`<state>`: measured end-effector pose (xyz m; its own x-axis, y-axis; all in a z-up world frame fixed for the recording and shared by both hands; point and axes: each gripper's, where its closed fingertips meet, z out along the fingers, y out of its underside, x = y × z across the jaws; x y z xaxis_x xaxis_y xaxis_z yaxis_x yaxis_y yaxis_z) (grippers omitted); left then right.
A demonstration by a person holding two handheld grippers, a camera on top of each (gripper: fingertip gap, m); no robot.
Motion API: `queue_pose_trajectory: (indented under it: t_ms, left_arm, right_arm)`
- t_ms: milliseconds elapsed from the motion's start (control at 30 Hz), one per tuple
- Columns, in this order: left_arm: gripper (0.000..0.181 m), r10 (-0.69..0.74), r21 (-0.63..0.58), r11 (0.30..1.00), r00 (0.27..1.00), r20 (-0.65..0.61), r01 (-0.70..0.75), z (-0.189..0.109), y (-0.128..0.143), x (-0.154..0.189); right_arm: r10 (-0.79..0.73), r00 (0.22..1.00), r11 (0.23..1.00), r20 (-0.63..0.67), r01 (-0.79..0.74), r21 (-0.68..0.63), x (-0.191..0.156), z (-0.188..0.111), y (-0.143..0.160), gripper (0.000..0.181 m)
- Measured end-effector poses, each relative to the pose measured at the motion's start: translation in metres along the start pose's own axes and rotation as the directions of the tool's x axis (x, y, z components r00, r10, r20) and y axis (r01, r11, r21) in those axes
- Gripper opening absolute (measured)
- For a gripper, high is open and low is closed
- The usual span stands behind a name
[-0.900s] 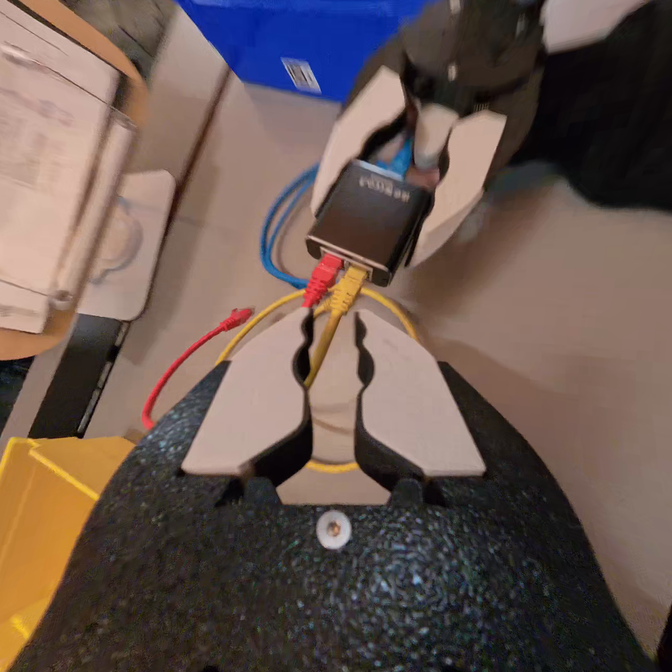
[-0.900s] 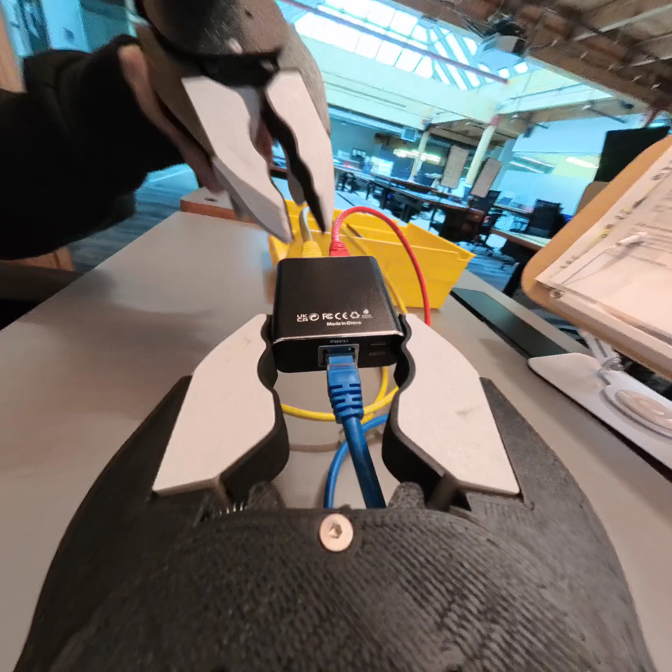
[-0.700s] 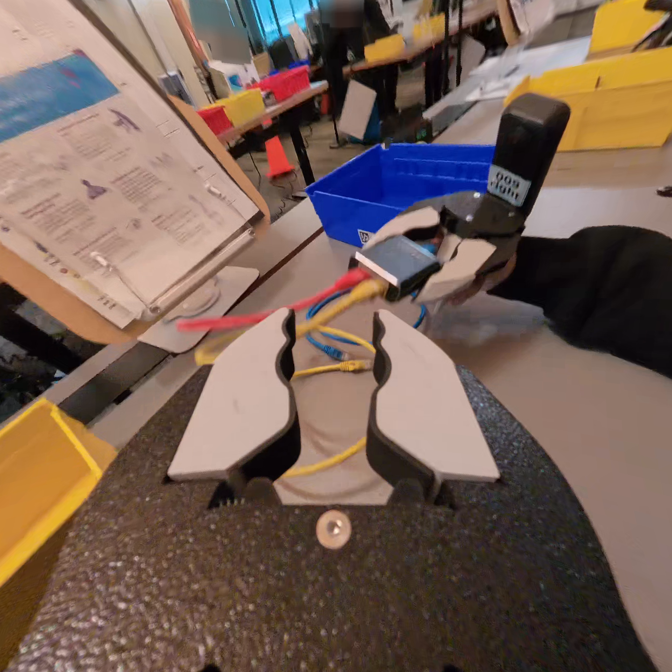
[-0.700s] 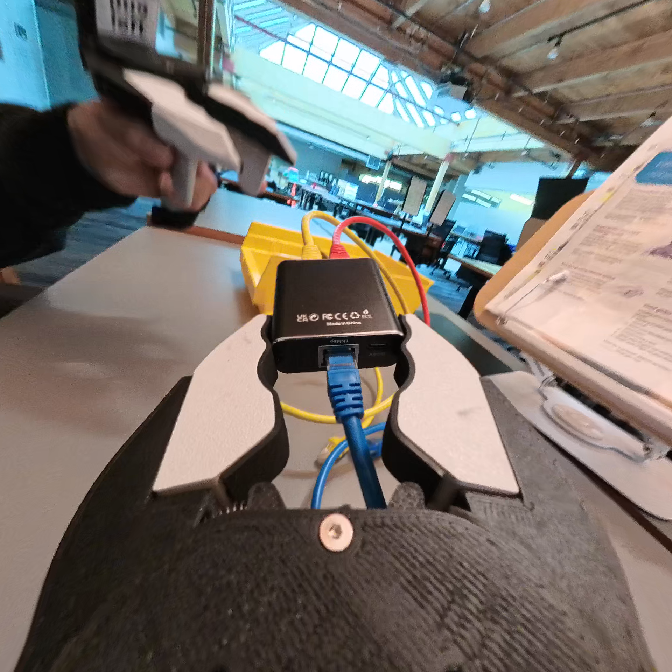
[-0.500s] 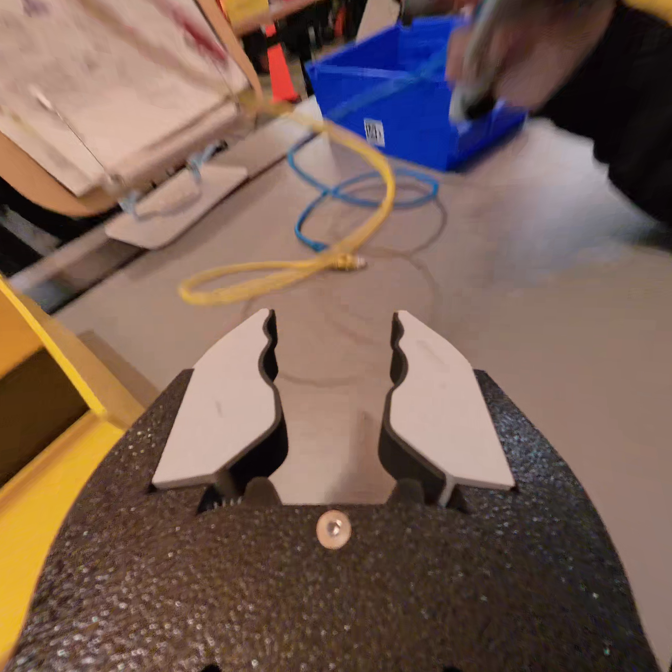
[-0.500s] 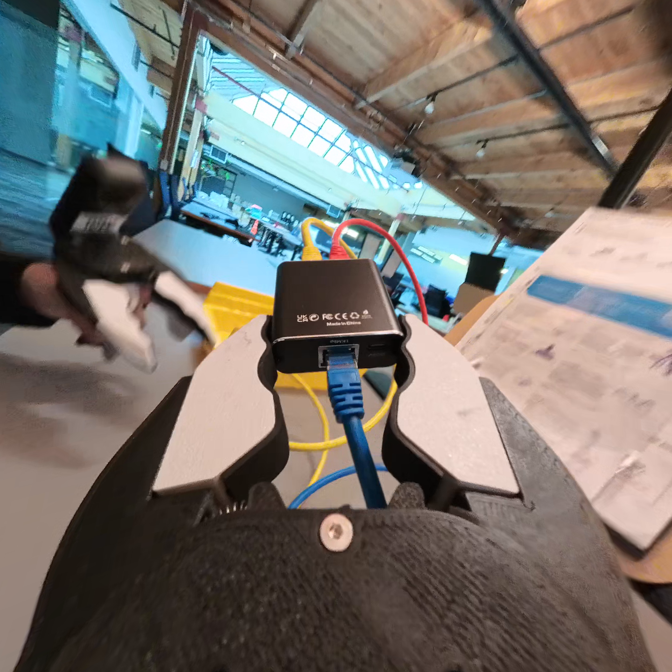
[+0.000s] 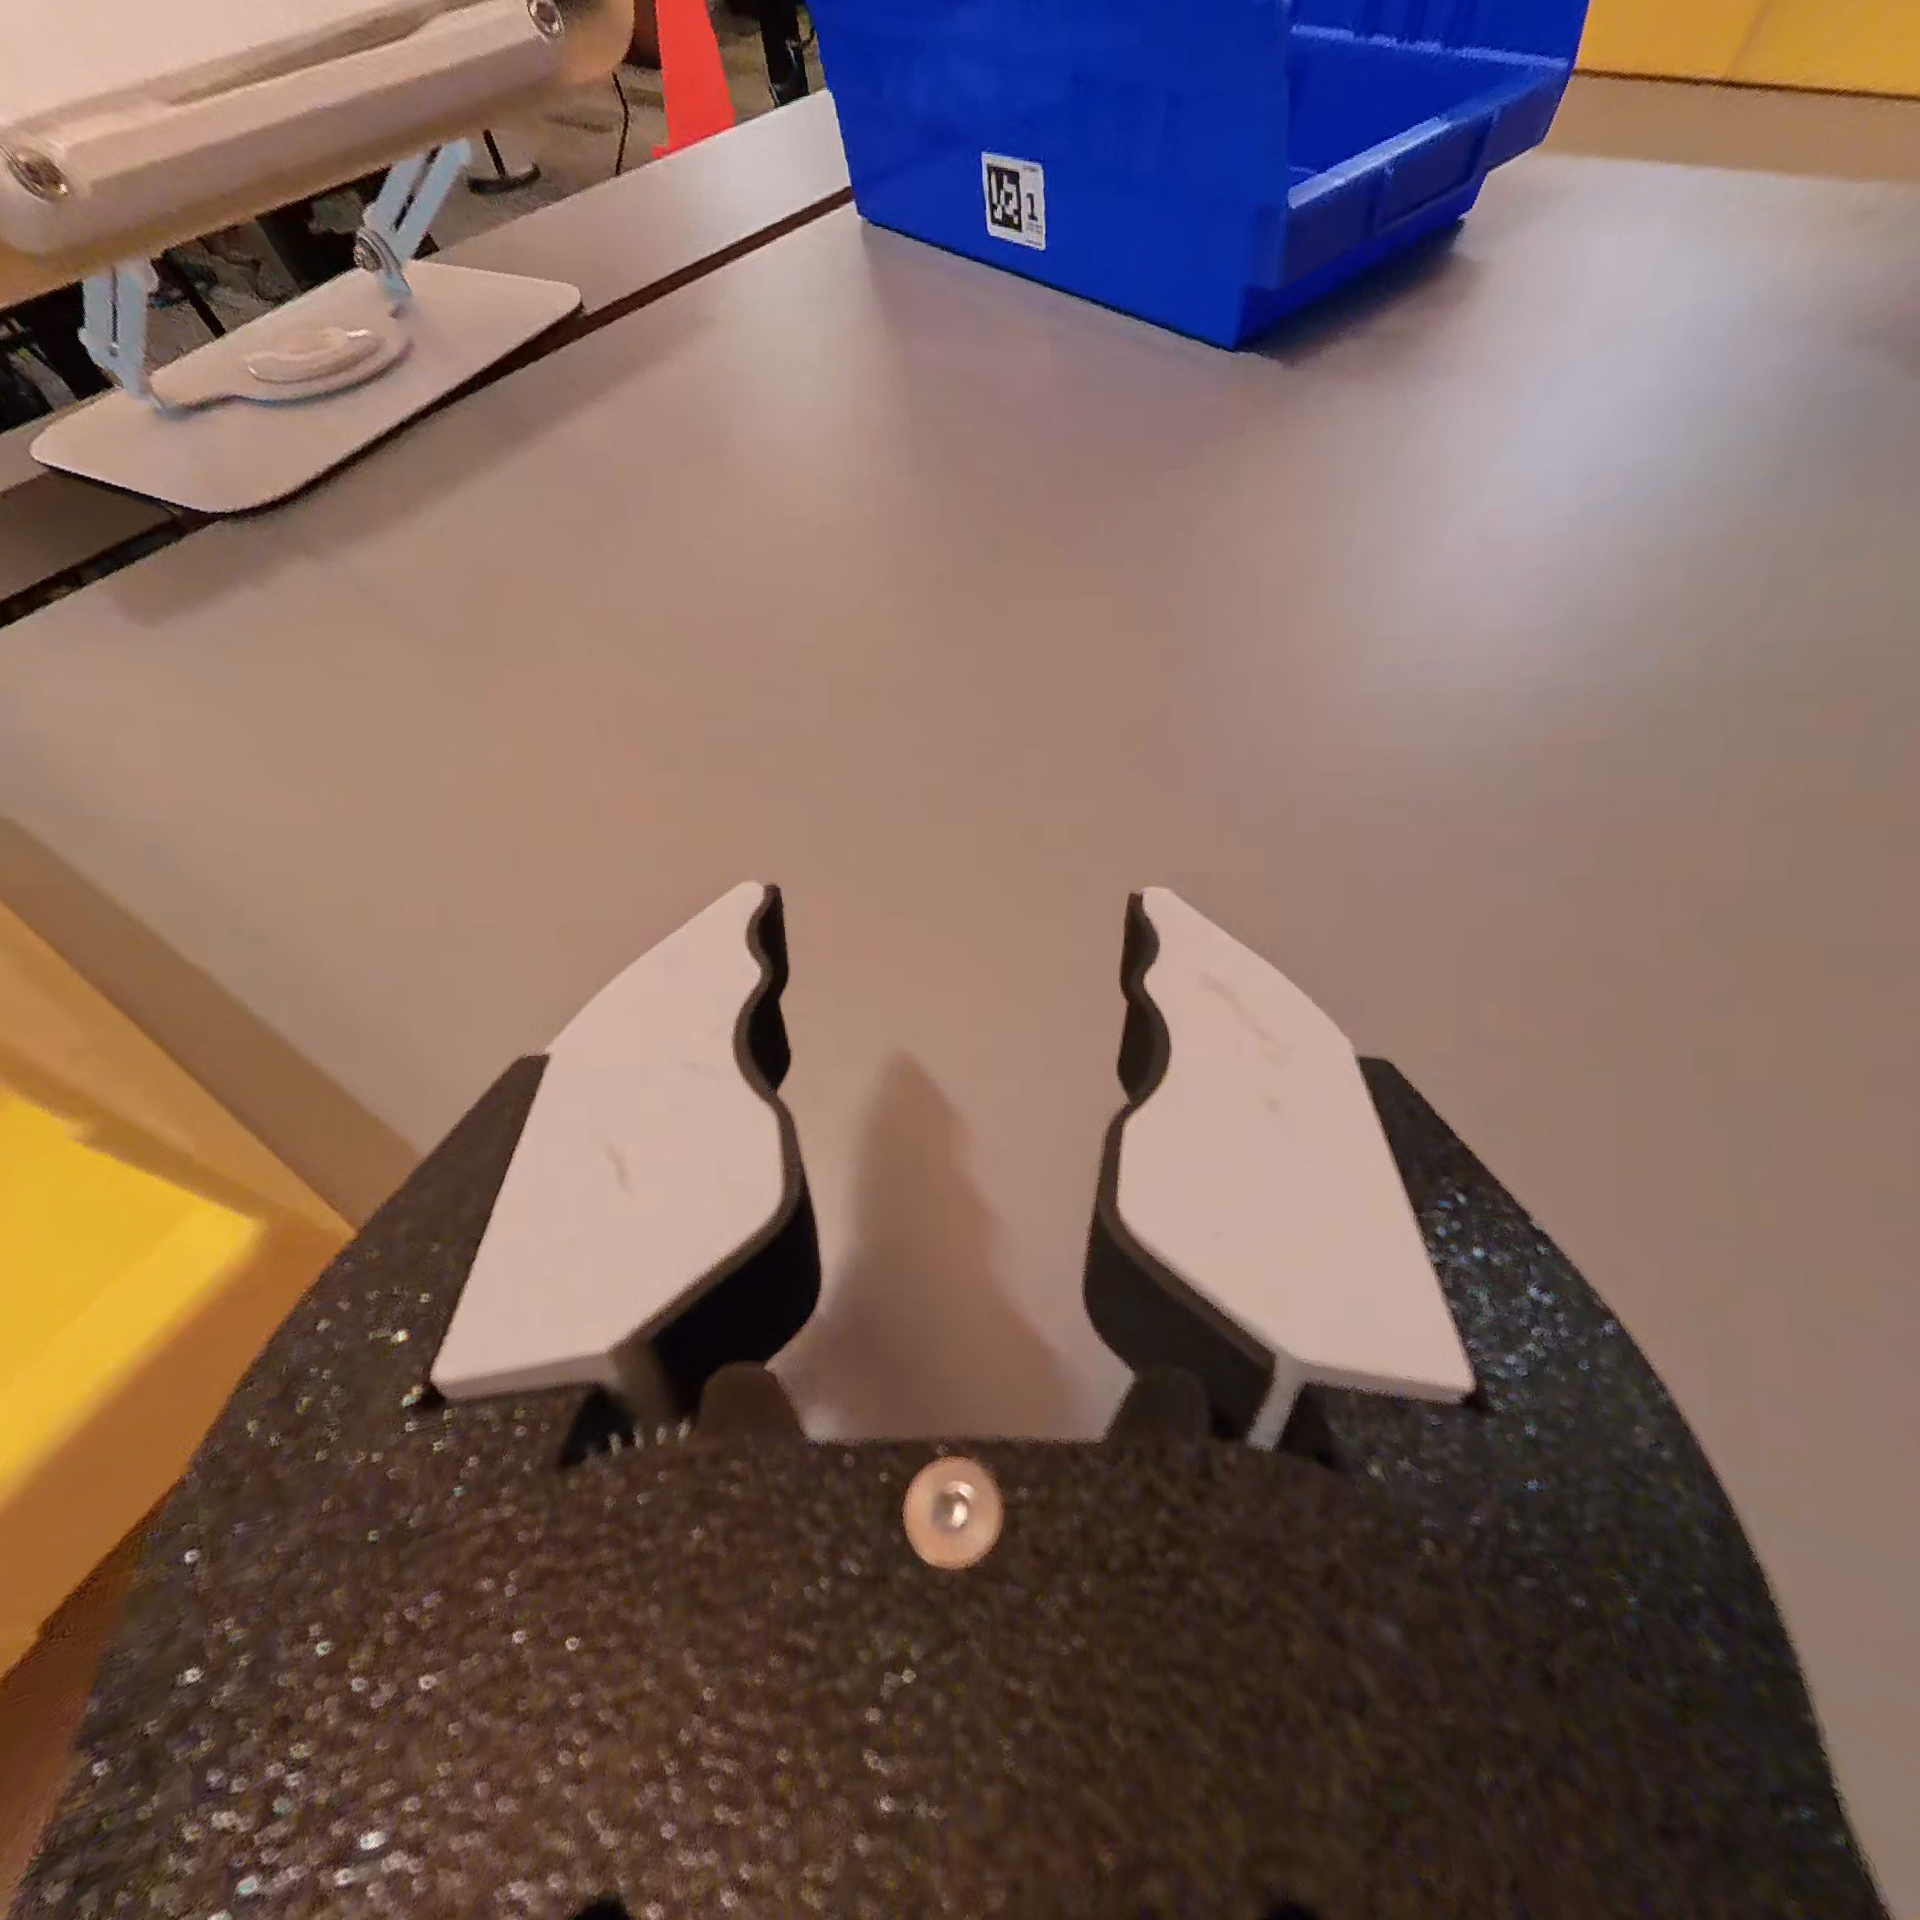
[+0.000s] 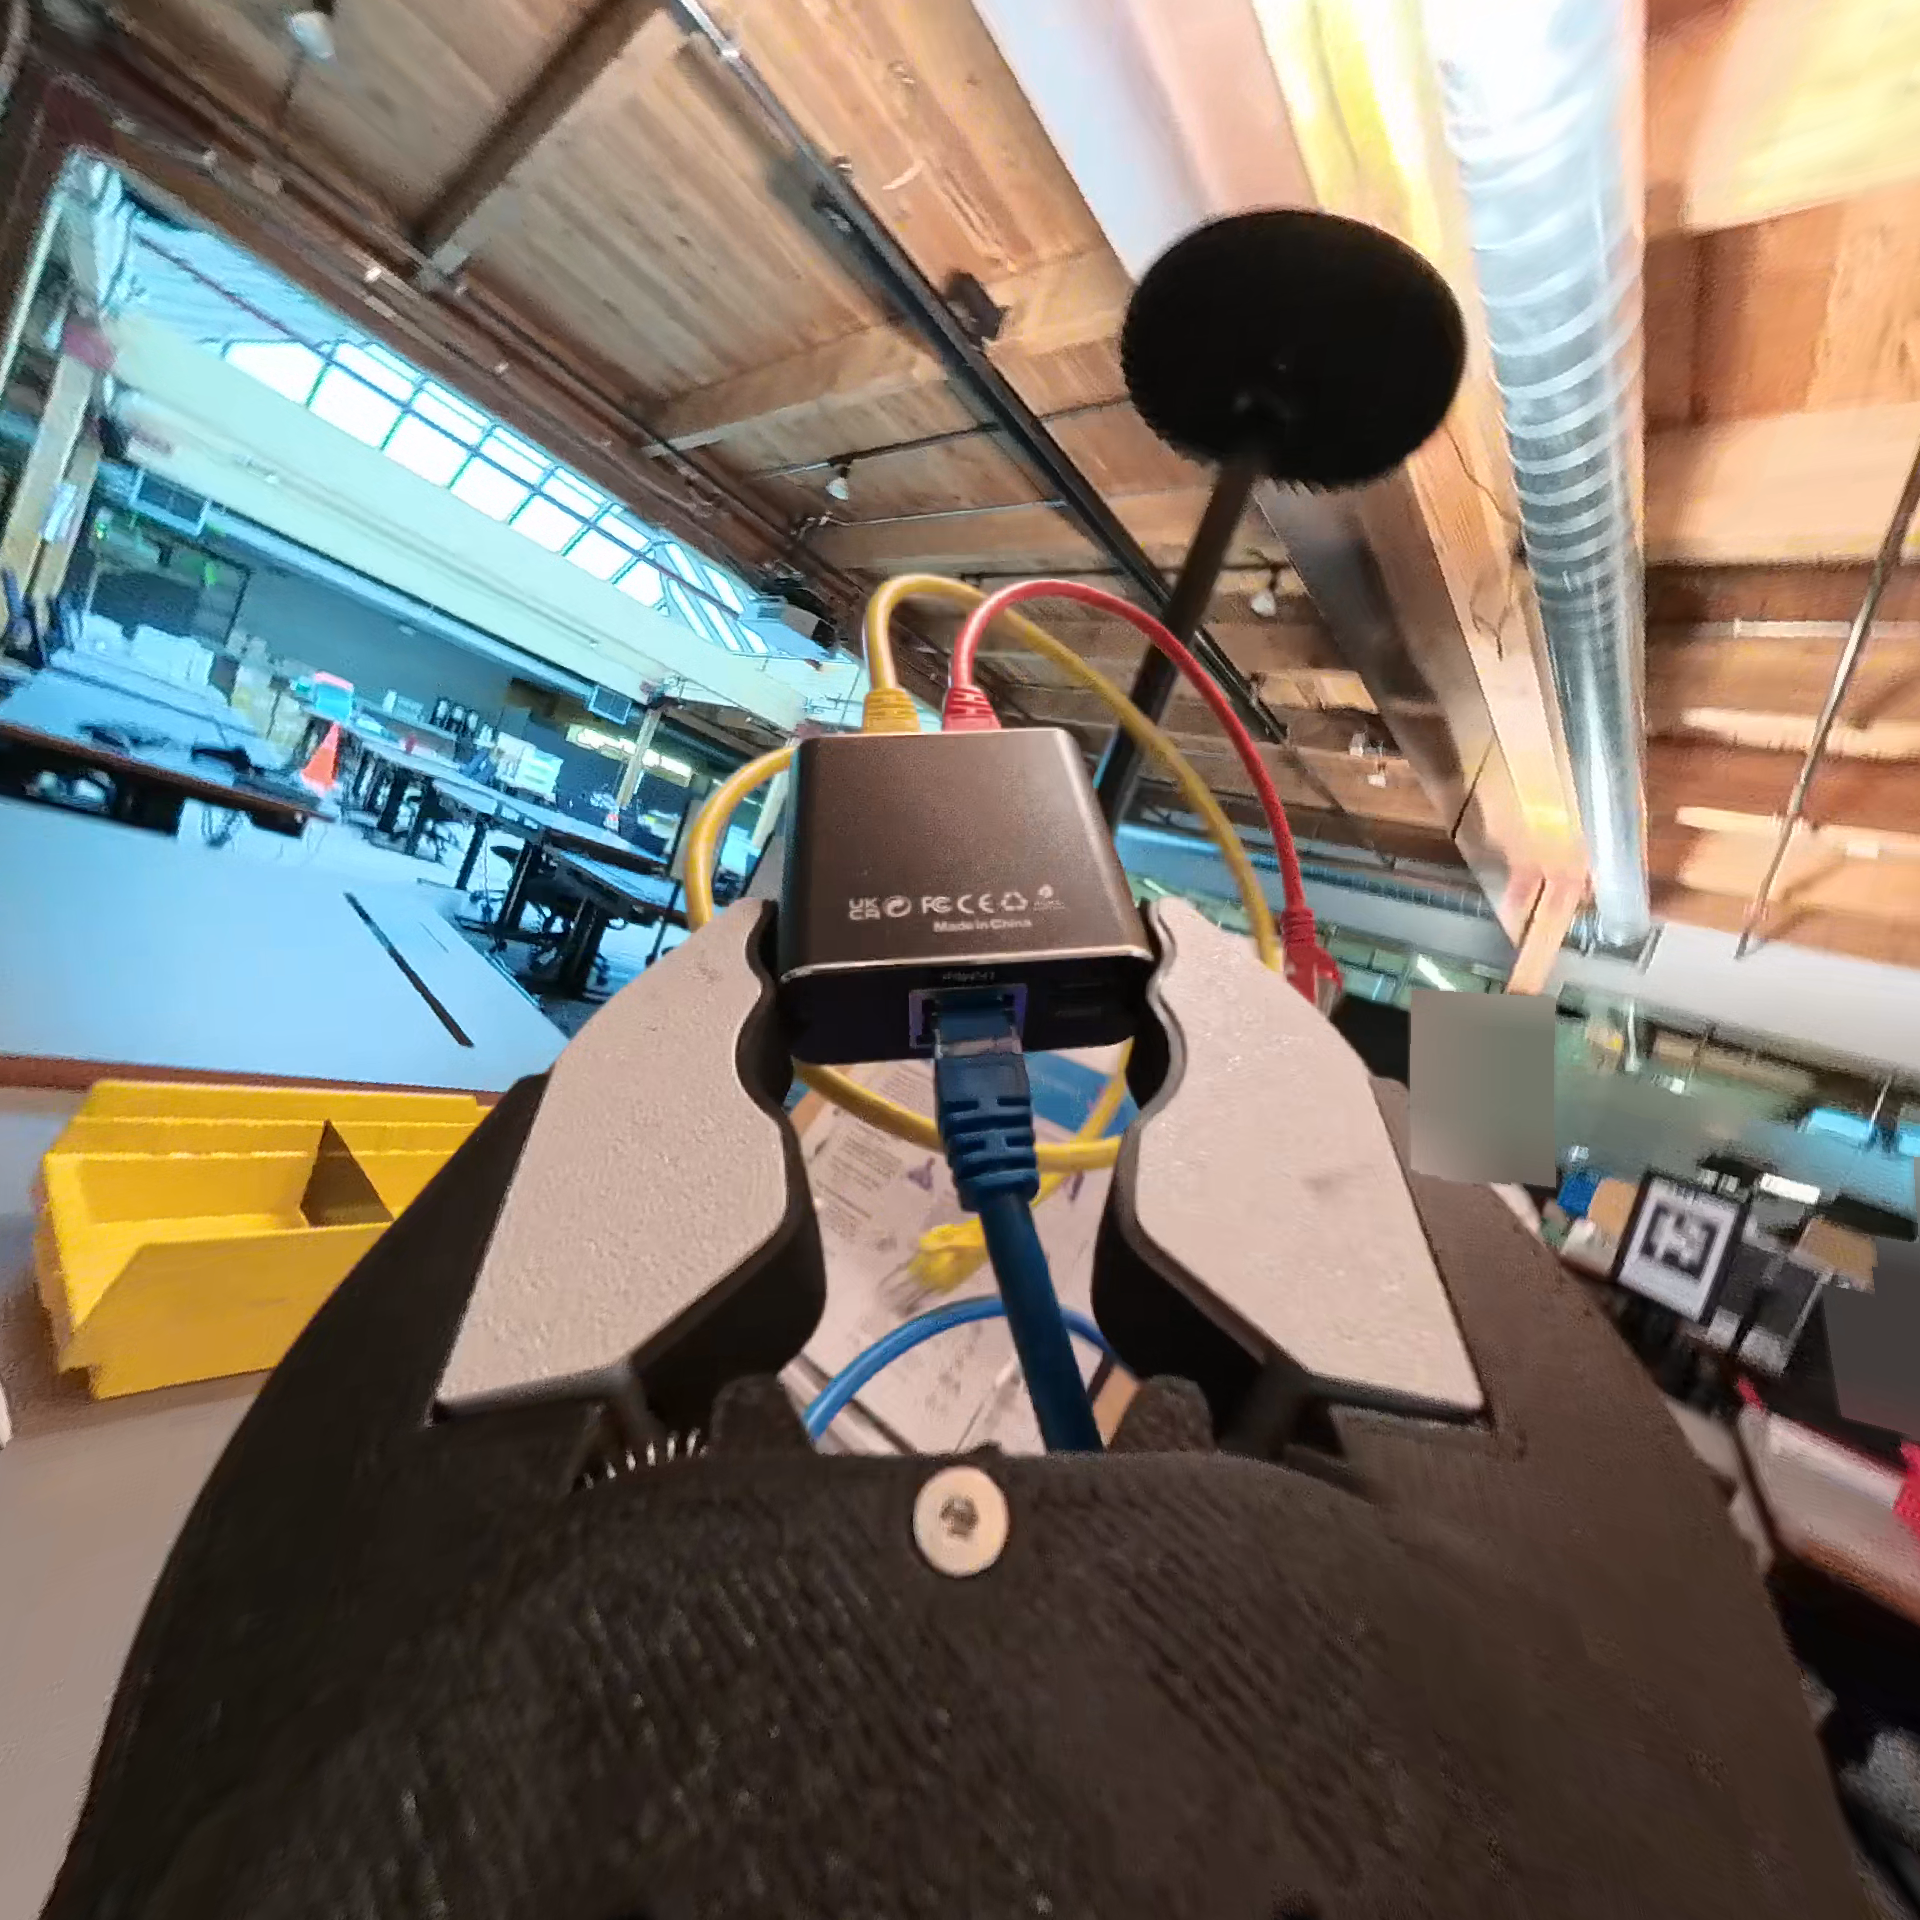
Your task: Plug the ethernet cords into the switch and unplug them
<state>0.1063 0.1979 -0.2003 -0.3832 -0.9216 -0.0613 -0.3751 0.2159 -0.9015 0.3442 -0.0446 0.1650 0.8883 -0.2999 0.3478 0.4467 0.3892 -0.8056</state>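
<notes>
My right gripper [image 8: 961, 925] is shut on the black switch [image 8: 951, 842] and holds it high in the air, tilted up toward the ceiling. A blue cord [image 8: 987, 1122] is plugged into its near side. A yellow cord [image 8: 888, 707] and a red cord [image 8: 971, 707] are plugged into its far side and loop down; the red cord's free plug [image 8: 1311, 961] hangs at the right. My left gripper [image 7: 951, 904] is open and empty, low over the grey table [image 7: 1039, 623]. The switch and cords do not show in the left wrist view.
A blue bin [image 7: 1195, 135] stands at the table's far side. A document stand's base [image 7: 301, 384] is at far left. A yellow bin shows near the left gripper [image 7: 104, 1299] and in the right wrist view [image 8: 208, 1216]. A black round pad on a rod [image 8: 1294, 353] is overhead.
My right gripper has lifted the switch off the table and tilted it upward, the cords trailing with it. My left gripper has let go of the yellow cord, drawn back and opened wider.
</notes>
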Motion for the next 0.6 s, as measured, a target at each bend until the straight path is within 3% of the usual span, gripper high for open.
queue_pose_trajectory:
  t_ms: [67, 233, 333, 433, 533, 600]
  left_arm:
    - [0.061, 0.002, 0.008, 1.000, 1.000, -0.017, -0.002, 0.001, -0.002, 0.002]
    - [0.060, 0.008, 0.013, 1.000, 0.999, -0.042, -0.008, 0.004, -0.004, 0.006]
    - [0.059, 0.010, 0.020, 1.000, 0.999, -0.039, -0.009, 0.003, -0.005, 0.006]
    - [0.057, 0.000, 0.018, 1.000, 0.999, -0.042, 0.001, 0.003, -0.004, 0.006]
    - [0.057, -0.002, 0.005, 1.000, 0.999, -0.043, 0.002, 0.003, -0.003, 0.008]
    - [0.057, 0.003, -0.005, 1.000, 0.999, -0.047, -0.003, 0.004, -0.002, 0.010]
  right_arm:
    - [0.123, 0.991, 0.992, -0.052, -0.124, -0.015, 0.023, -0.020, 0.032, 0.064]
    - [0.380, 0.889, 0.900, -0.255, -0.419, -0.120, 0.050, -0.072, 0.153, 0.064]
    - [0.359, 0.859, 0.862, -0.366, -0.455, -0.222, 0.045, -0.091, 0.206, 0.065]
    - [0.328, 0.828, 0.836, -0.455, -0.479, -0.270, 0.042, -0.102, 0.237, 0.065]
    - [0.222, 0.813, 0.774, -0.538, -0.482, -0.410, 0.037, -0.116, 0.271, 0.064]
    - [0.151, 0.837, 0.733, -0.526, -0.452, -0.508, 0.030, -0.117, 0.281, 0.064]
